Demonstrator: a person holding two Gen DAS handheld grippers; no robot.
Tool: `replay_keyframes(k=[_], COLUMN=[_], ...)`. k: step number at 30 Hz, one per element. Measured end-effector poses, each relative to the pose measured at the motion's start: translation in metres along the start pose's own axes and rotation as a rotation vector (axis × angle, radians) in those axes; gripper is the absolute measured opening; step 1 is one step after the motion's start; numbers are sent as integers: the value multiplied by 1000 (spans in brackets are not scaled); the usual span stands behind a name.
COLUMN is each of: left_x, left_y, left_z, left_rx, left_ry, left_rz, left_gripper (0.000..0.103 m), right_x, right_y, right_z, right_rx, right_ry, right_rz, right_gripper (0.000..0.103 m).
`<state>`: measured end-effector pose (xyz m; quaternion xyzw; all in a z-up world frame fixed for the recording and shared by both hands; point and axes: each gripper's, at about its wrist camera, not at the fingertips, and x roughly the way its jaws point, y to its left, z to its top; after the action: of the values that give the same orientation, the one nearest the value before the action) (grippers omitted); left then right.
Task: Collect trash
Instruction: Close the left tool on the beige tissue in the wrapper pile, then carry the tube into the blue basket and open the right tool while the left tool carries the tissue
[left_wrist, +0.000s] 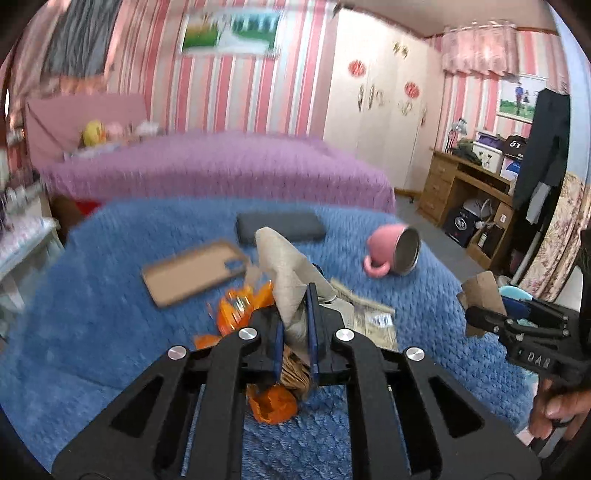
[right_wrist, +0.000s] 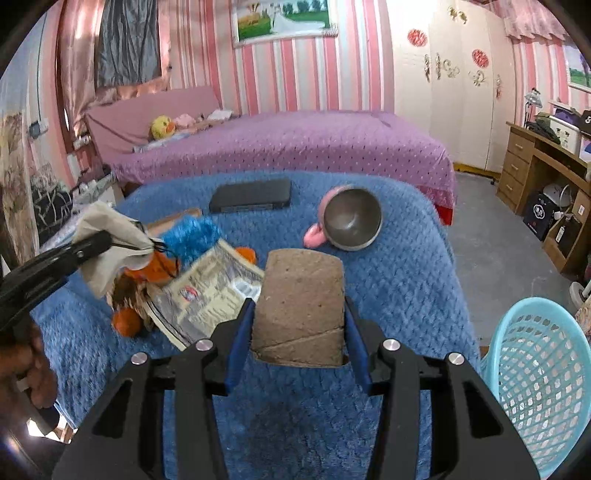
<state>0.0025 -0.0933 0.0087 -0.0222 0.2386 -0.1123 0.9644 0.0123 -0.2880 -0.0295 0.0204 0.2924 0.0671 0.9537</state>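
My left gripper (left_wrist: 295, 306) is shut on a crumpled beige paper wad (left_wrist: 280, 266), held just above the blue blanket (left_wrist: 110, 314); from the right wrist view it shows at the left (right_wrist: 92, 240), with the wad (right_wrist: 107, 229) sticking out of it. Under it lie orange wrappers (left_wrist: 240, 306) and a printed leaflet (right_wrist: 207, 291). The right gripper (right_wrist: 298, 301) is shut on a flattened brown cardboard tube (right_wrist: 301, 295), lifted over the blanket. A light blue mesh basket (right_wrist: 535, 369) stands low at the right.
A pink metal-lined cup (right_wrist: 347, 218) lies tipped on the blanket, beside a dark phone (right_wrist: 251, 201) and a brown phone case (left_wrist: 192, 273). Behind is a purple bed (right_wrist: 295, 144). A wooden desk (right_wrist: 543, 173) stands at the right, across grey floor.
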Motion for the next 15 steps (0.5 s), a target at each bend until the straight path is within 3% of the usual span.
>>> replay_keyframes(k=[7, 15], left_x=[-16, -19], left_y=[-5, 2], left_z=[3, 6], left_rx=[48, 37], left_ry=[-39, -34], left_rz=[6, 13], left_gripper=[9, 9], right_x=[-19, -17], right_y=[18, 25], right_z=[6, 8], right_rx=[-30, -48], right_ry=[-79, -76], right_rz=[1, -8], right_gripper=[47, 47])
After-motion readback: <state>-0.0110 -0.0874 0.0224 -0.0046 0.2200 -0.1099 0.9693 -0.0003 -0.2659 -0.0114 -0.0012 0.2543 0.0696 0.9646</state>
